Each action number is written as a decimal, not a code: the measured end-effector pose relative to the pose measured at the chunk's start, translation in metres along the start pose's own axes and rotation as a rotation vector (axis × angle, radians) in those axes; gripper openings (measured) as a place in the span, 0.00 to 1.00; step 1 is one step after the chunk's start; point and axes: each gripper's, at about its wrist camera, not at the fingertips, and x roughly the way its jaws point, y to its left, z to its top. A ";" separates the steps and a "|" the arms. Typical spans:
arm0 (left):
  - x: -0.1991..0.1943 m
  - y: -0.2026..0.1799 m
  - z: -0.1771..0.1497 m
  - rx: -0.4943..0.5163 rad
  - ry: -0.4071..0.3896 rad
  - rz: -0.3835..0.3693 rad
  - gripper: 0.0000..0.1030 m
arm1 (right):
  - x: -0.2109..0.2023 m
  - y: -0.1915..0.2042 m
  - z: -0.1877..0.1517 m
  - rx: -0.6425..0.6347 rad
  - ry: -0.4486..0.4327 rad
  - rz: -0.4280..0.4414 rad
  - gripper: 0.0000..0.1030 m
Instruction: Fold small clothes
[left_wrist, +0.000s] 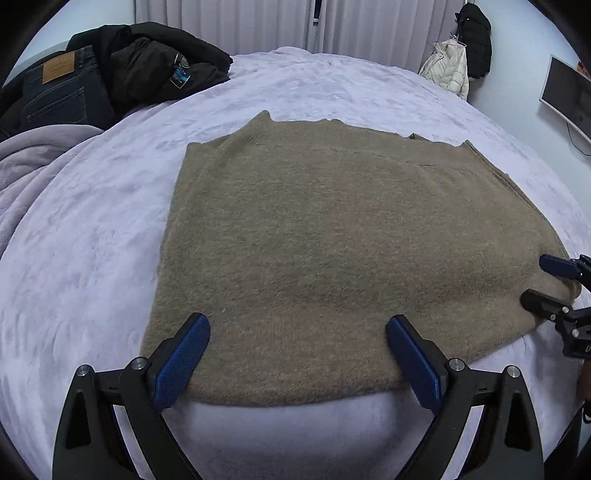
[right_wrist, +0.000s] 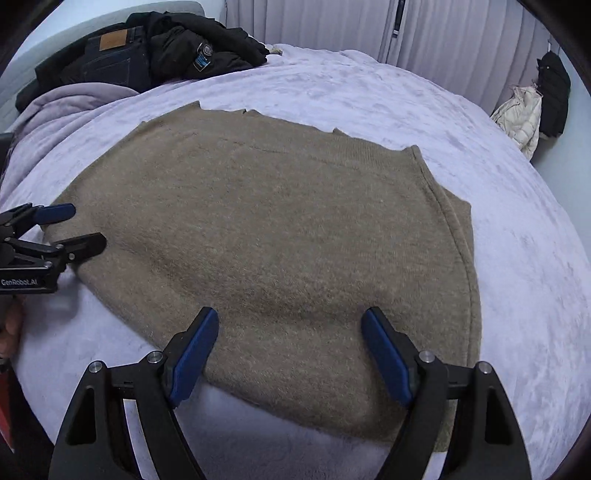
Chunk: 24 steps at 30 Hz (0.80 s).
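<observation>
A fuzzy tan knitted sweater (left_wrist: 332, 236) lies flat in the middle of the soft lilac blanket on the bed (left_wrist: 74, 258), already folded into a wide block. Both tools hang over its near edge, around six o'clock. The left gripper (left_wrist: 297, 354) has its blue fingers spread wide, holding nothing. The right gripper (right_wrist: 290, 349) is wide open too, and empty. I think the next job is to pinch the near edge and fold it over toward twelve o'clock. To do it well, both should grab the edge at the same time, catch all the layers, and lift evenly. A pile of dark clothes (left_wrist: 122, 70) sits far off at ten o'clock.
</observation>
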 end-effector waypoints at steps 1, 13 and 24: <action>-0.002 0.001 -0.003 0.012 -0.001 0.006 0.95 | -0.002 -0.012 -0.005 0.035 -0.002 0.025 0.81; 0.028 -0.029 0.035 0.002 0.069 0.008 0.99 | -0.003 -0.006 0.016 0.078 -0.022 0.047 0.81; 0.008 -0.012 0.099 -0.046 -0.051 -0.039 1.00 | -0.010 -0.032 0.051 0.121 -0.056 0.072 0.83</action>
